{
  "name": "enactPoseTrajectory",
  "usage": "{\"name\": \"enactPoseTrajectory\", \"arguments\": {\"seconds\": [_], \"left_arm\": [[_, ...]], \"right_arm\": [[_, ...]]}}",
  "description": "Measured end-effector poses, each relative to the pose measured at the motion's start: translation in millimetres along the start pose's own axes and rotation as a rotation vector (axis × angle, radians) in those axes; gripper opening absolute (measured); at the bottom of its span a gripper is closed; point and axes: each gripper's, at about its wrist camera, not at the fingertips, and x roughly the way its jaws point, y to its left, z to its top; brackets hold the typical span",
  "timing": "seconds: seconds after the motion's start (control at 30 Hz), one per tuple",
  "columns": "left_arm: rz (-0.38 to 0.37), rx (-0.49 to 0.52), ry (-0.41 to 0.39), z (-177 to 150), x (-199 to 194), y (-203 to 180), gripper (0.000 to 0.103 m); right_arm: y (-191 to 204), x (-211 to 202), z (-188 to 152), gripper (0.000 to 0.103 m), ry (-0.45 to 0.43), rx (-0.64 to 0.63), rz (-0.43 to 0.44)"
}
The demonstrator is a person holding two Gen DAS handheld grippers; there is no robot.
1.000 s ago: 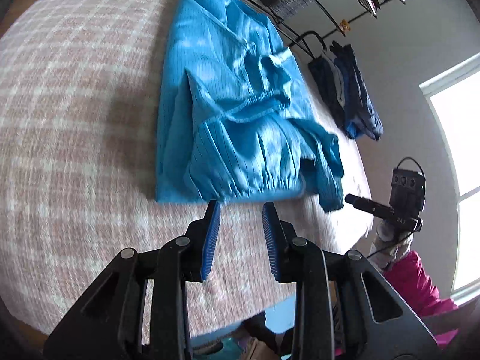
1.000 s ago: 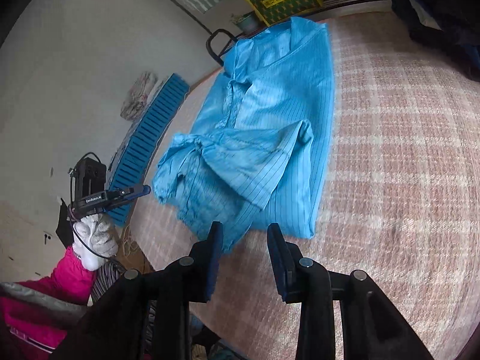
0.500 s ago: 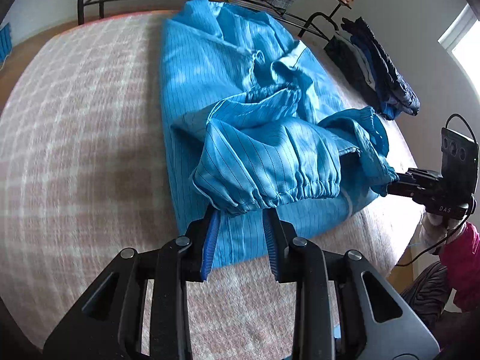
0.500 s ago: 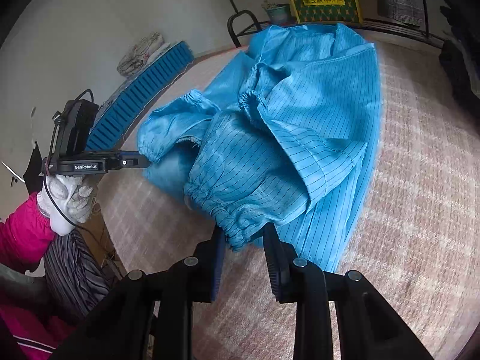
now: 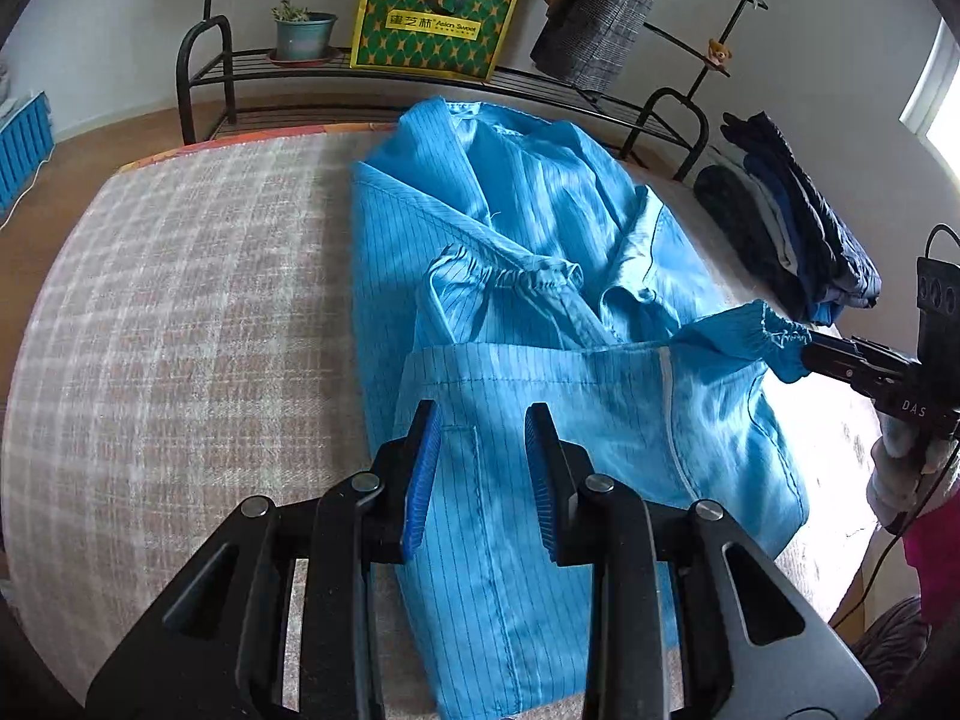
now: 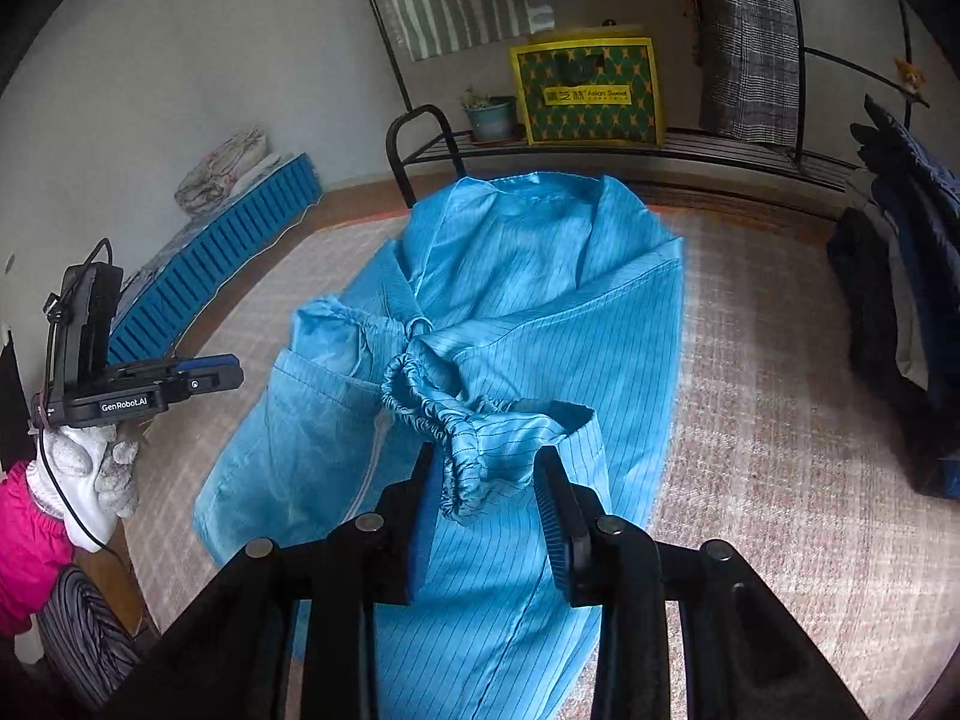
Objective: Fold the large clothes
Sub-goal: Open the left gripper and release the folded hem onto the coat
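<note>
The blue coat (image 5: 540,228) lies lengthwise on the checked bed cover (image 5: 180,330), collar toward the far rack, lower part doubled up over the body. The right gripper (image 6: 486,492) has the gathered sleeve cuff (image 6: 456,456) between its jaws. The jaws have just been opening, and I cannot tell whether the pads still press on the cuff. The left gripper (image 5: 480,450) hovers over the near left side of the coat, jaws spread with nothing between them. In the right wrist view it sits just off the coat's edge.

The step in hand looks like laying this sleeve across the body. To do it well, the cuff should land inside the coat's outline rather than hang past the side seam. The sleeve should be drawn straight before it goes down, since the slippery striped cloth bunches easily. The free left gripper could pin the folded edge so it does not drag along with the sleeve

Readable writing: the yellow-green box (image 5: 432,18) on the rack says "Asian Sweet" beside characters too small to make out. The left gripper carries "GenRobot.AI" — and the right gripper's body shows "DAS"
</note>
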Motion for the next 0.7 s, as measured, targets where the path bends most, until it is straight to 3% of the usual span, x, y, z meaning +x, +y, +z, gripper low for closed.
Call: {"name": "enactPoseTrajectory", "arguments": {"seconds": [0.2,0.4,0.53,0.63,0.7], "left_arm": [[-0.006,-0.012,0.054,-20.3,23.6,-0.4,0.028],[0.015,-0.038,0.076,-30.8,51.9,-0.1,0.028],[0.052,0.014,0.051,-32.0,56.0,-5.9,0.029],[0.057,0.006,0.075,-30.4,50.1,-6.1,0.029],[0.052,-0.021,0.064,-35.3,35.4,-0.8,0.032]], "right_arm": [[-3.6,7.3,1.0,0.034,-0.041,0.009,-0.019],[-15.8,65.8,18.2,0.034,0.054,0.036,-0.140],[-25.3,90.1,11.6,0.031,0.130,0.063,-0.175],[-24.7,77.6,12.5,0.032,0.115,0.070,-0.175],[-24.6,55.3,10.8,0.037,0.080,0.078,-0.155]]}}
